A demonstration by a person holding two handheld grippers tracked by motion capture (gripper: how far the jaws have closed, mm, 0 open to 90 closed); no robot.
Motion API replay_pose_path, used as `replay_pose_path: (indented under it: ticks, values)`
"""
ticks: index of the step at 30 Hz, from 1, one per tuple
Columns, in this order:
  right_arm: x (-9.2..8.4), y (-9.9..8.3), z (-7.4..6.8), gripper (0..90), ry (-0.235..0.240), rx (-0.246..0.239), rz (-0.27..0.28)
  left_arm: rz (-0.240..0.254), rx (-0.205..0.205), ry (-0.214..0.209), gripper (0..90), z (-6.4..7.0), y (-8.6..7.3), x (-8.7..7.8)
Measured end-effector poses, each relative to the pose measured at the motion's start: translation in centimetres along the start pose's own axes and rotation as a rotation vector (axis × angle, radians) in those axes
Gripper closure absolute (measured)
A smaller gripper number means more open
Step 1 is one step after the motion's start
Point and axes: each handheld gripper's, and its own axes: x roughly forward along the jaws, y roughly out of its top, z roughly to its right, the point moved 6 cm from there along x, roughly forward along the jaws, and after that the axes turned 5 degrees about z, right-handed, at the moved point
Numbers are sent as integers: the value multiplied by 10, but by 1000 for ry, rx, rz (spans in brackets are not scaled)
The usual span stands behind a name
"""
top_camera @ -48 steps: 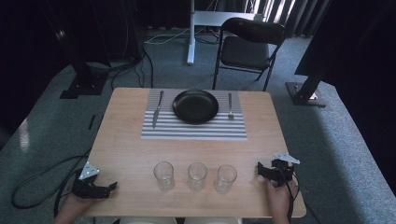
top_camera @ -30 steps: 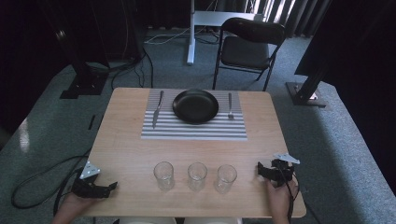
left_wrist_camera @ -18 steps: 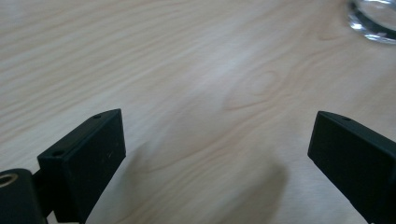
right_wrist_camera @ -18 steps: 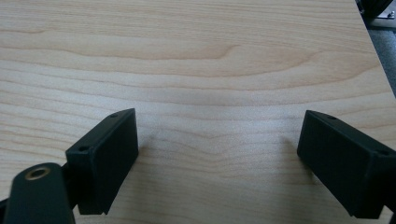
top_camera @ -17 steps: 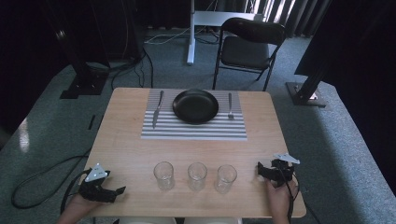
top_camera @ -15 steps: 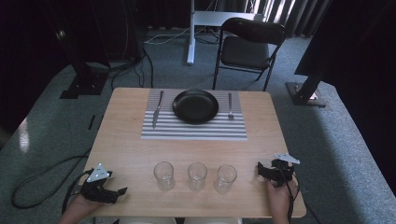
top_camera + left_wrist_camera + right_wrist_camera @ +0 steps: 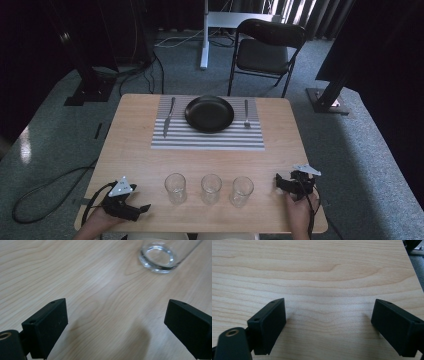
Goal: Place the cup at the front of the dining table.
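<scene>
The left gripper [image 7: 141, 209] stands with its jaws wide apart and nothing between them, low over the bare table [image 7: 135, 150]; the nearest glass [image 7: 175, 188] stands upright just ahead of its tips, apart from them. The right gripper [image 7: 281, 184] is likewise wide open and empty, with another glass [image 7: 242, 191] near its tips.

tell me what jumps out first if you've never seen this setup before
The black plate stands out most, sitting on a striped placemat at the far side of the table, with a knife to its left and a fork to its right. Nearer the person, three empty glasses stand in a row, with the open left gripper and right gripper at either end.
</scene>
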Motion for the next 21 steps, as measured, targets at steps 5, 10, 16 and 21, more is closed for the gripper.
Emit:
replay_pose_path:
  ticks: [5,10,16,21]
  values:
    - [0,0,0,119,0,0,1,1,16,-15,54,6,6,5]
    - [0,0,0,119,0,0,1,37,16,-36,69,10,15,6]
    - [0,0,0,120,0,-1,1,44,51,-69,70,22,26,13]
    - [0,0,0,120,0,0,1,66,59,-97,70,30,34,17]
